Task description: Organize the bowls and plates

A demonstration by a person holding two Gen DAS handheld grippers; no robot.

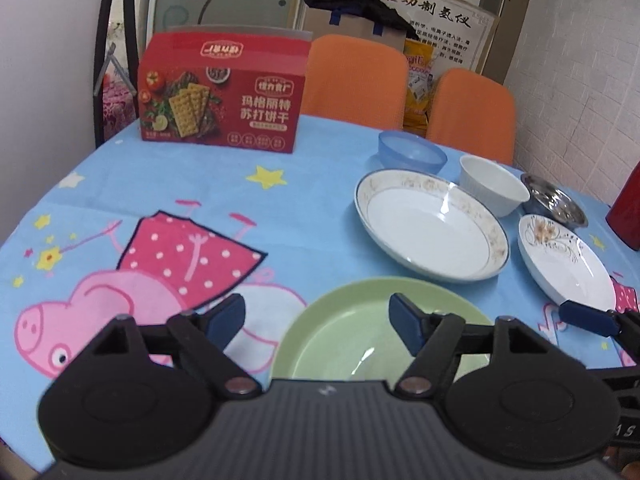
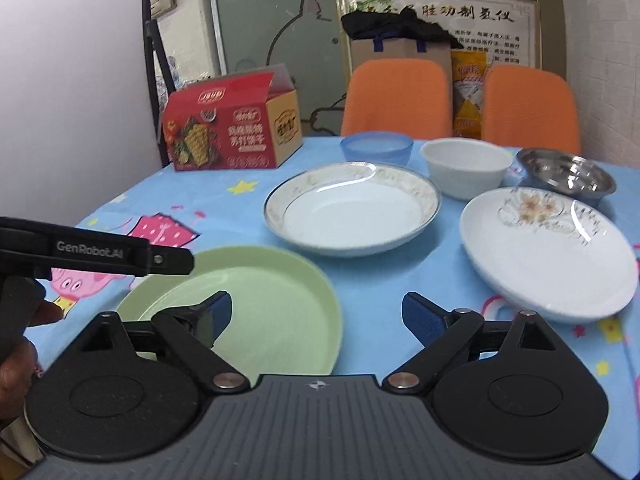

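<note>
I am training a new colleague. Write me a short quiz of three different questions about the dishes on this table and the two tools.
1. True or false: the green plate is stacked on the gold-rimmed plate.
2. Which bowl stands between the blue bowl and the steel bowl?
A. a white bowl
B. a wooden bowl
C. a black bowl
3. Fill in: the left tool and the right tool are both ____, with nothing held.

Key
1. False: it lies alone on the tablecloth.
2. A, the white bowl.
3. open
</note>
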